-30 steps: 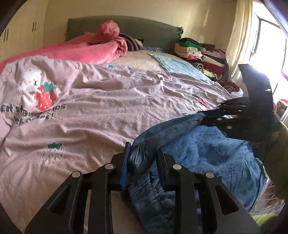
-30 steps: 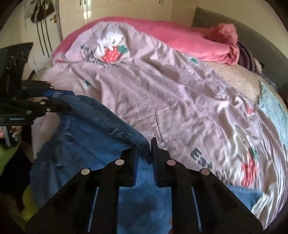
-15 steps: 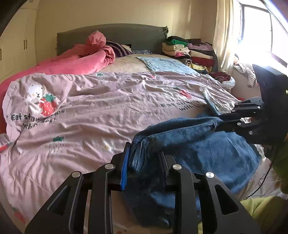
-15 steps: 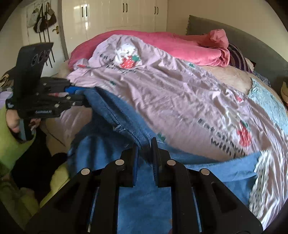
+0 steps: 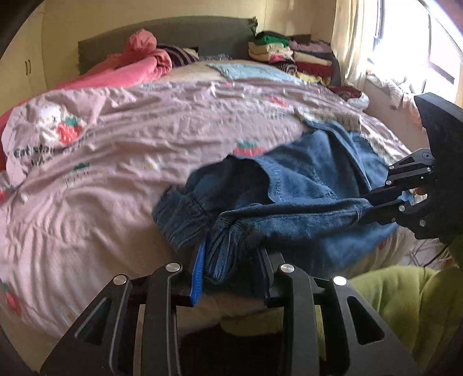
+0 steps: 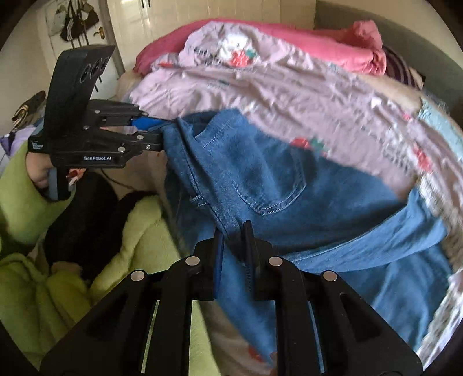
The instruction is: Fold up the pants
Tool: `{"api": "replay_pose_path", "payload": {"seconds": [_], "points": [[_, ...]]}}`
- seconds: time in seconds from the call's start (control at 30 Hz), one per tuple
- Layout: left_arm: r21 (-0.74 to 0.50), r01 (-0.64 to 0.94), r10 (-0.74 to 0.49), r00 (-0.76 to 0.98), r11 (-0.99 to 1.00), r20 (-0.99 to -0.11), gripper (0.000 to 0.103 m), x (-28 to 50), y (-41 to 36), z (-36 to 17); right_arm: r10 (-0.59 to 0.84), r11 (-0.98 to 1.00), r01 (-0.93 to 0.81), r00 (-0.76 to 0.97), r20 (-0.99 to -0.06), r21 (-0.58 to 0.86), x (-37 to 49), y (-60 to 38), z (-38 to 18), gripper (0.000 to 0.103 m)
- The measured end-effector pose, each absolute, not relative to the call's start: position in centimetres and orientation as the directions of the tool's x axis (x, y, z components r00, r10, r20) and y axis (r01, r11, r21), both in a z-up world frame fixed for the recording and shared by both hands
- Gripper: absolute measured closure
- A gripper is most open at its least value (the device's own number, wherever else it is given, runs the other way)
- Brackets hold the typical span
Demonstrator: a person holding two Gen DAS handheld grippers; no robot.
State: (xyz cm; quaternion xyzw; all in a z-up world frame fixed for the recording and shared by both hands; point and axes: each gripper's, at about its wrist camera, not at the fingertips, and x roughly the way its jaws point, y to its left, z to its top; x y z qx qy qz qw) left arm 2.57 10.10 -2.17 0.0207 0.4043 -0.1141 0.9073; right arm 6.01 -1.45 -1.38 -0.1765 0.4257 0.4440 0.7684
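Blue denim pants (image 5: 303,188) lie bunched at the near edge of the bed, back pocket up in the right wrist view (image 6: 275,179). My left gripper (image 5: 231,260) is shut on the gathered waistband at one end; it also shows in the right wrist view (image 6: 153,133). My right gripper (image 6: 234,240) is shut on the waistband at the other end; it also shows in the left wrist view (image 5: 367,208). The waistband is stretched between the two grippers. The legs trail onto the quilt.
A lilac strawberry-print quilt (image 5: 144,130) covers the bed. A pink blanket (image 5: 130,66) lies by the headboard. Stacked folded clothes (image 5: 289,55) sit at the far right. My green sleeves (image 6: 43,260) are below. A wardrobe (image 6: 173,14) stands behind.
Both grippers have pulled back toward the bed's near edge with the waistband. The pants have spread further onto the quilt, and a cuffed leg end now shows.
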Motion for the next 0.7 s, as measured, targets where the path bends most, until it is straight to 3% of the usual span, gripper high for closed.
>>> {"api": "replay_pose_path", "payload": {"seconds": [0.33, 0.5, 0.7], "points": [[-0.048, 0.195, -0.162, 0.629, 0.980, -0.760, 0.069, 1.7, 10.4, -3.3, 0.527, 0.513, -0.850, 0.201, -0.826, 0.120, 4.5, -0.5, -3.2, 0.095], [-0.050, 0.175, -0.148, 0.603, 0.983, -0.784, 0.055, 0.9, 10.8, -3.5, 0.507, 0.527, -0.839, 0.181, -0.842, 0.137, 5.0, -0.3, -4.5, 0.095], [-0.026, 0.104, -0.086, 0.629, 0.994, -0.773, 0.055, -1.9, 12.0, -1.9, 0.520, 0.525, -0.835, 0.166, -0.838, 0.161, 5.3, -0.3, -5.0, 0.093]]}}
